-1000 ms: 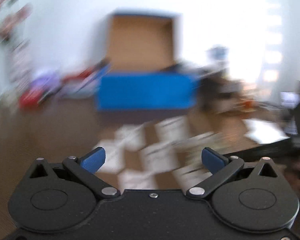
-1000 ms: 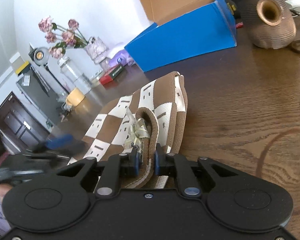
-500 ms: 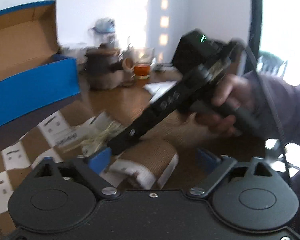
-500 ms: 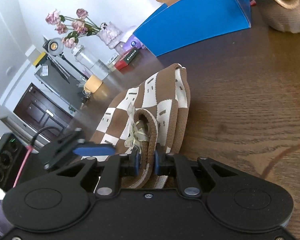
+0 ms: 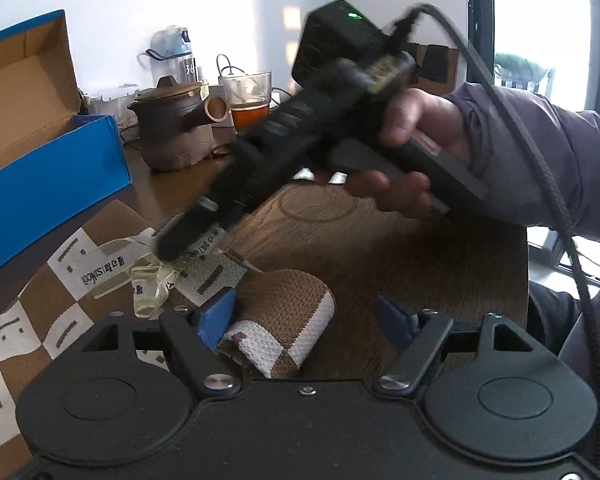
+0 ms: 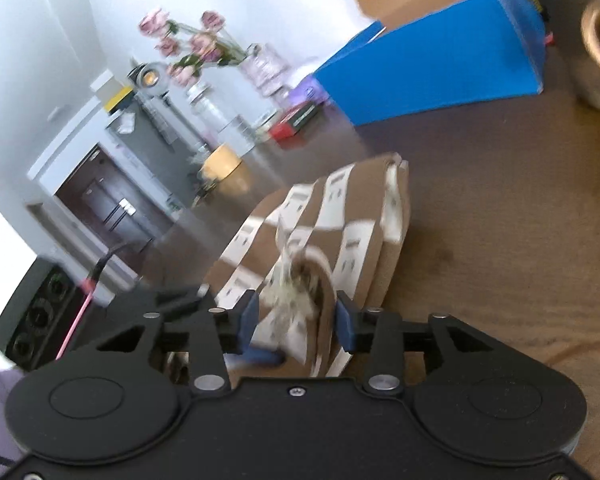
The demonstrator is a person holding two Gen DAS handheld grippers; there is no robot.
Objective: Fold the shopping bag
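Right hand-held gripper (image 6: 296, 322), clamped on the bag handle half a second ago, now stands parted around it: a release. Left hand-held gripper (image 5: 306, 314) gapes wide over the rolled handle. Shopping bag (image 6: 340, 220) lies part-folded on bench (image 6: 500, 220); blue box (image 5: 52, 176) crowds its far edge, open wood to the right.

Right wrist view was motion-blurred: the shopping bag (image 6: 340, 216) pattern smeared, and the ribbon knot (image 6: 300, 284) between my right gripper (image 6: 296, 320) pads gave no readable detail. I could not tell whether those pads touched the fabric (they stood apart). In the left wrist view the right gripper's tip hid part of the label (image 5: 100, 274); its print was too small to read. The blue box (image 5: 40, 160) was cut off at the left edge.
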